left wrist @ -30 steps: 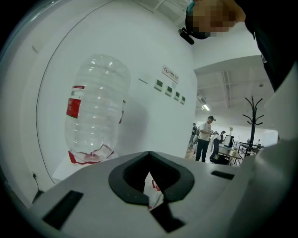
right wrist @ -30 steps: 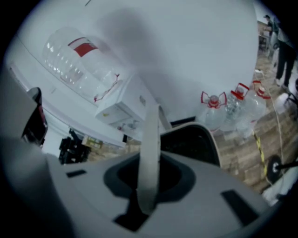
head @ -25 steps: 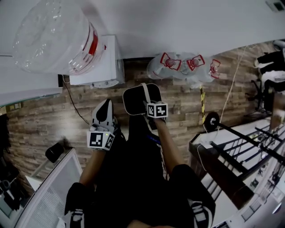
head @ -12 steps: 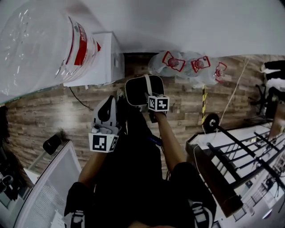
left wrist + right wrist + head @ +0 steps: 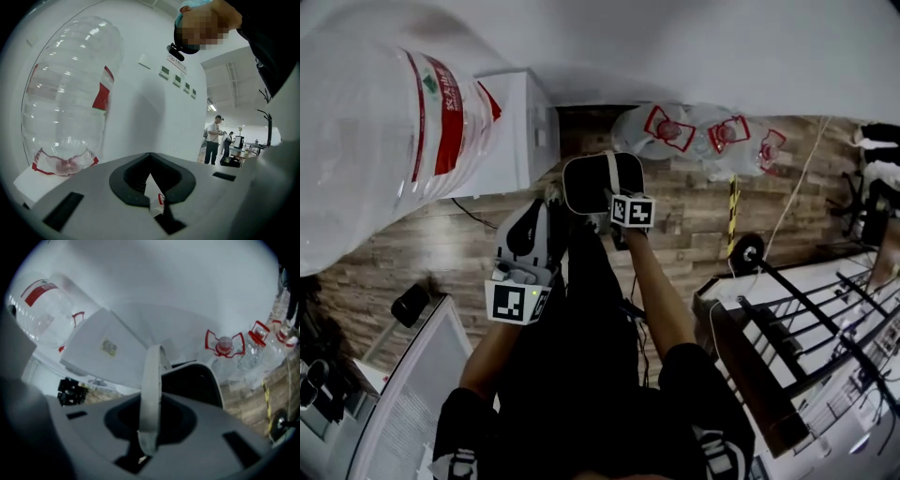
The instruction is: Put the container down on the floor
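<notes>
Hanging by its handle (image 5: 151, 380) in the clamped right gripper (image 5: 619, 208), the container (image 5: 586, 187) could be knocked against the ten-o'clock cabinet (image 5: 514, 122) if swung; the left gripper (image 5: 157, 204) is closed, empty.

A large clear water bottle (image 5: 384, 141) with a red label is sitting neck-down on a white dispenser (image 5: 525, 122) against the white wall (image 5: 675, 47). Three more clear bottles (image 5: 698, 141) with red handles are lying together on the wood-patterned floor (image 5: 403, 253) at the wall's foot. A black cable (image 5: 473, 214) is trailing from the dispenser across the planks. A yellow-and-black striped post (image 5: 731, 206) is standing near what may be a black metal rack (image 5: 806, 323). In the left gripper view, two people (image 5: 214, 138) are standing far off in a bright hall.
</notes>
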